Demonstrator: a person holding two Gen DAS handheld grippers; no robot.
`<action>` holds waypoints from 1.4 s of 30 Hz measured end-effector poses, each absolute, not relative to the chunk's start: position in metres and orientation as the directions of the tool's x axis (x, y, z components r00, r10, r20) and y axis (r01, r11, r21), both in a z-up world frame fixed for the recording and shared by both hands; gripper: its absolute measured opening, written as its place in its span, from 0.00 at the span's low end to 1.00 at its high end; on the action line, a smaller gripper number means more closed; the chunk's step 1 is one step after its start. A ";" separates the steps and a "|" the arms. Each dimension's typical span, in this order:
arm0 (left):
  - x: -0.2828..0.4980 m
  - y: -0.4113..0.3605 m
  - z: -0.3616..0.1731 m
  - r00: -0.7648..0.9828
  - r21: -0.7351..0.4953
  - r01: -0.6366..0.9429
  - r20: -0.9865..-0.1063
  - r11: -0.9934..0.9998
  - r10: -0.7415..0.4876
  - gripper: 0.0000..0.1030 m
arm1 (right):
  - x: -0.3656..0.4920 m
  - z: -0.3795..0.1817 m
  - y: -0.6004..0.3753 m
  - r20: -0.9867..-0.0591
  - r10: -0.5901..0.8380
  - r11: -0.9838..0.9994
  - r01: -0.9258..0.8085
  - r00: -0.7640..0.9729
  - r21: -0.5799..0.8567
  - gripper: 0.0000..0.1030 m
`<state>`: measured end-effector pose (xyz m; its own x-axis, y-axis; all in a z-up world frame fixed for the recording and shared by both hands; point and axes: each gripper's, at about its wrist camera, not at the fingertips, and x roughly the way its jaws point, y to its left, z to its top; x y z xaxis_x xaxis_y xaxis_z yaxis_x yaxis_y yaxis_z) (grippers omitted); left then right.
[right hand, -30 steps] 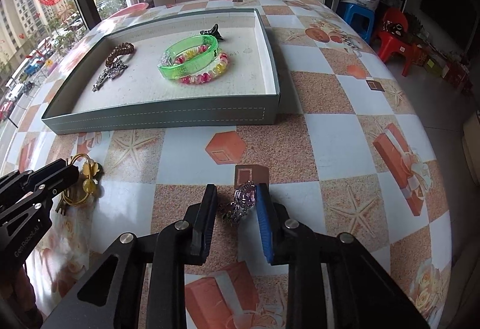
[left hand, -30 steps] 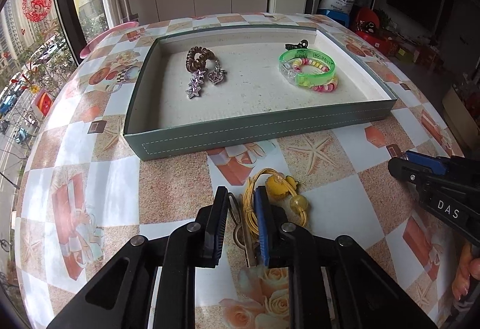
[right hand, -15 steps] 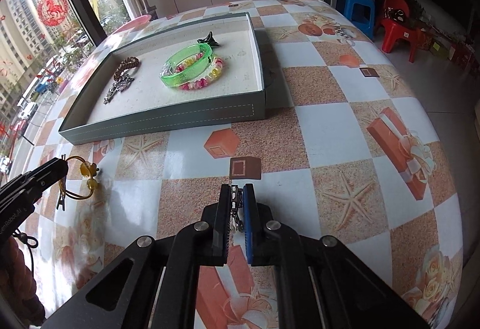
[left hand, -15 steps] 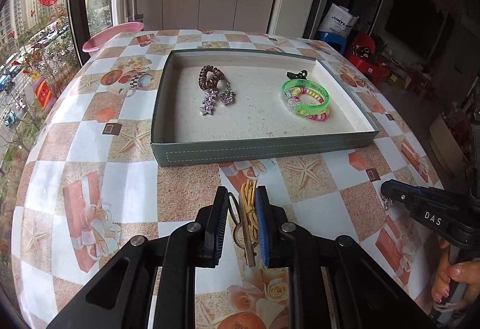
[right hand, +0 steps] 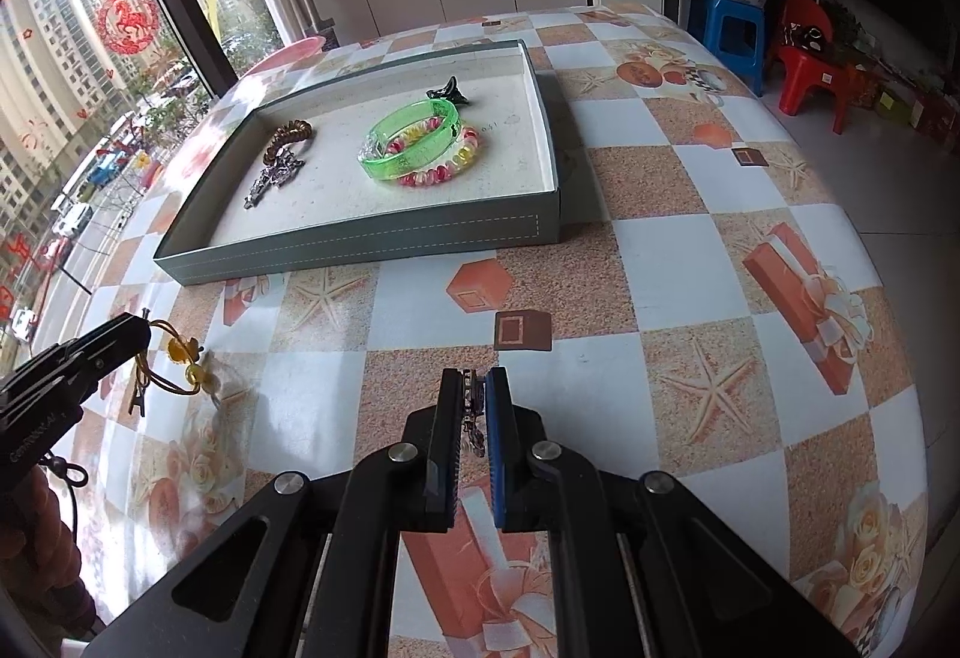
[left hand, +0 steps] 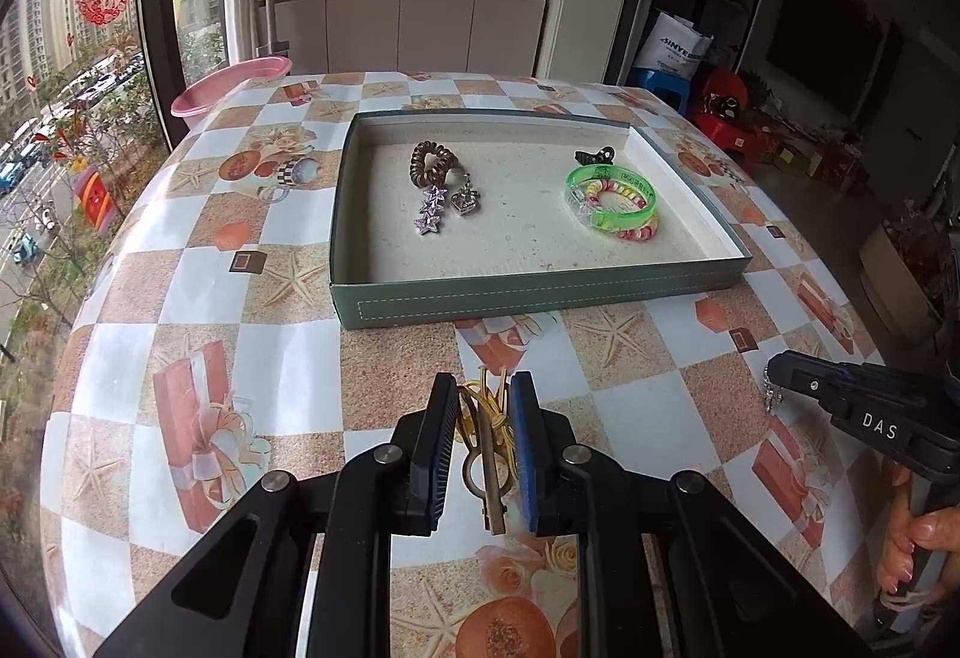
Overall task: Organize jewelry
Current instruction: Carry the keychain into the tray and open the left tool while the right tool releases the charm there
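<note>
At the far left edge of the table [left hand: 300, 352], which wears a checked cloth printed with starfish, roses and gift boxes, sits a pink plastic basin [left hand: 231, 84] beside the window.

The left claw [left hand: 483, 406] is clenched on a yellow cord bracelet with amber beads [left hand: 487, 406]; in its own view the cord loops and a dull metal clasp hang between the two pads. In the right wrist view the same left claw [right hand: 135, 337] holds the bracelet [right hand: 180, 358] off the cloth, the beads dangling below the tips.

Beyond the claws lies a shallow grey-green rectangular tray with a pale lining [left hand: 540, 295]. In its left part rests a brown spiral hair tie [left hand: 433, 159], and touching it a cluster of silvery star and heart charms [left hand: 447, 205]. In its right part a translucent green bangle [left hand: 612, 193] lies over a bracelet of pink, yellow and white beads [left hand: 636, 232]; a small black hair clip [left hand: 595, 155] sits just behind them near the far wall.

The right claw [right hand: 474, 403] is clenched on a small silvery chain ornament [right hand: 475, 418], pinched between the black pad and the blue pad. From the left wrist view the right claw [left hand: 780, 373] is above the cloth, with a short bit of chain [left hand: 768, 397] hanging from its tip.
</note>
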<state>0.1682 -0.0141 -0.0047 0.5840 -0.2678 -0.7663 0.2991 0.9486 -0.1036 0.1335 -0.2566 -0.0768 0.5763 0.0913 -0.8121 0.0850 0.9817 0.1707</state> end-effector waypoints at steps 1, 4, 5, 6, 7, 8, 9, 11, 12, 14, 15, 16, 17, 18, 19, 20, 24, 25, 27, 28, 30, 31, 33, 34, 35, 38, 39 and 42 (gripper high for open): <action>0.167 -0.013 -0.007 0.586 -0.094 0.294 -0.769 0.951 -0.257 0.31 | 0.133 -0.077 -0.256 -0.813 0.093 0.982 0.083 0.575 0.171 0.08; 0.164 -0.011 -0.012 0.591 -0.067 0.277 -0.775 0.959 -0.225 0.31 | 0.132 -0.078 -0.254 -0.813 0.098 0.982 0.079 0.574 0.174 0.08; 0.164 -0.009 -0.014 0.587 -0.062 0.269 -0.781 0.961 -0.215 0.31 | 0.131 -0.078 -0.253 -0.813 0.099 0.982 0.078 0.574 0.175 0.08; 0.164 -0.006 -0.016 0.581 -0.064 0.259 -0.787 0.964 -0.208 0.31 | 0.131 -0.078 -0.253 -0.813 0.100 0.982 0.076 0.574 0.175 0.08; 0.164 -0.003 -0.018 0.575 -0.071 0.247 -0.792 0.966 -0.206 0.31 | 0.130 -0.078 -0.252 -0.813 0.101 0.982 0.075 0.573 0.175 0.08; 0.165 0.001 -0.020 0.571 -0.080 0.234 -0.795 0.969 -0.203 0.31 | 0.130 -0.078 -0.252 -0.813 0.102 0.982 0.074 0.574 0.176 0.08; 0.166 0.006 -0.022 0.570 -0.087 0.218 -0.798 0.972 -0.199 0.32 | 0.130 -0.077 -0.252 -0.812 0.104 0.981 0.073 0.574 0.177 0.08; 0.165 0.017 -0.026 0.570 -0.097 0.178 -0.801 0.979 -0.183 0.94 | 0.128 -0.077 -0.252 -0.810 0.107 0.981 0.071 0.576 0.180 0.08; 0.163 0.023 -0.025 0.587 -0.094 0.153 -0.792 0.984 -0.167 1.00 | 0.128 -0.076 -0.252 -0.810 0.108 0.981 0.070 0.577 0.181 0.08; 0.158 0.032 -0.022 0.620 -0.083 0.136 -0.770 0.987 -0.150 1.00 | 0.127 -0.076 -0.252 -0.809 0.111 0.981 0.067 0.577 0.182 0.08; 0.158 0.033 -0.021 0.619 -0.076 0.140 -0.771 0.987 -0.148 1.00 | 0.126 -0.076 -0.252 -0.809 0.112 0.981 0.066 0.577 0.183 0.08; 0.159 0.034 -0.021 0.619 -0.060 0.140 -0.774 0.988 -0.135 1.00 | 0.126 -0.077 -0.252 -0.810 0.113 0.981 0.065 0.576 0.183 0.08; 0.160 0.034 -0.021 0.621 -0.041 0.142 -0.774 0.989 -0.121 1.00 | 0.127 -0.077 -0.251 -0.811 0.115 0.981 0.064 0.574 0.184 0.08; 0.161 0.032 -0.021 0.624 -0.027 0.149 -0.773 0.988 -0.115 1.00 | 0.127 -0.078 -0.251 -0.812 0.116 0.980 0.065 0.573 0.186 0.08; 0.162 0.031 -0.021 0.625 -0.018 0.159 -0.772 0.987 -0.115 1.00 | 0.126 -0.079 -0.251 -0.812 0.118 0.980 0.065 0.571 0.189 0.08; 0.164 0.029 -0.021 0.622 -0.013 0.169 -0.774 0.986 -0.117 1.00 | 0.126 -0.079 -0.250 -0.813 0.120 0.979 0.065 0.570 0.191 0.08; 0.175 0.025 -0.026 0.576 -0.050 0.201 -0.802 0.978 -0.159 0.82 | 0.124 -0.080 -0.248 -0.814 0.122 0.980 0.060 0.567 0.189 0.08; 0.176 0.024 -0.028 0.570 -0.056 0.207 -0.804 0.977 -0.167 0.78 | 0.123 -0.080 -0.248 -0.815 0.122 0.981 0.059 0.567 0.187 0.08; 0.180 0.018 -0.029 0.565 -0.053 0.229 -0.806 0.972 -0.177 0.78 | 0.123 -0.080 -0.248 -0.814 0.122 0.980 0.059 0.568 0.189 0.08; 0.182 0.014 -0.030 0.557 -0.047 0.245 -0.810 0.968 -0.180 0.78 | 0.123 -0.079 -0.248 -0.813 0.122 0.980 0.061 0.569 0.190 0.08; 0.185 0.006 -0.033 0.537 -0.033 0.281 -0.823 0.959 -0.185 0.68 | 0.122 -0.078 -0.248 -0.812 0.121 0.980 0.062 0.571 0.190 0.08; 0.187 0.003 -0.036 0.524 -0.024 0.293 -0.832 0.956 -0.182 0.57 | 0.122 -0.077 -0.249 -0.811 0.121 0.980 0.063 0.572 0.191 0.08; 0.189 -0.002 -0.040 0.506 -0.026 0.309 -0.842 0.951 -0.187 0.52 | 0.122 -0.076 -0.249 -0.809 0.123 0.979 0.064 0.574 0.194 0.08; 0.189 -0.003 -0.040 0.503 -0.026 0.315 -0.843 0.949 -0.190 0.43 | 0.122 -0.076 -0.250 -0.809 0.124 0.979 0.064 0.575 0.195 0.08; 0.189 -0.005 -0.041 0.501 -0.026 0.321 -0.844 0.947 -0.193 0.34 | 0.122 -0.075 -0.249 -0.808 0.125 0.979 0.063 0.576 0.195 0.08; 0.186 -0.009 -0.038 0.523 -0.017 0.340 -0.828 0.940 -0.204 0.15 | 0.121 -0.075 -0.248 -0.808 0.126 0.979 0.059 0.575 0.195 0.08; 0.185 -0.009 -0.036 0.530 -0.019 0.345 -0.821 0.938 -0.212 0.15 | 0.121 -0.075 -0.248 -0.808 0.128 0.979 0.059 0.575 0.197 0.08; 0.182 -0.008 -0.027 0.549 -0.034 0.343 -0.804 0.939 -0.230 0.15 | 0.121 -0.074 -0.247 -0.804 0.131 0.978 0.057 0.579 0.200 0.08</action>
<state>0.1816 -0.0082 -0.0268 0.5490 -0.2298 -0.8036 0.3434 0.9386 -0.0337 0.1205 -0.2474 -0.0737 0.5794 0.1311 -0.8044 0.0569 0.9781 0.2004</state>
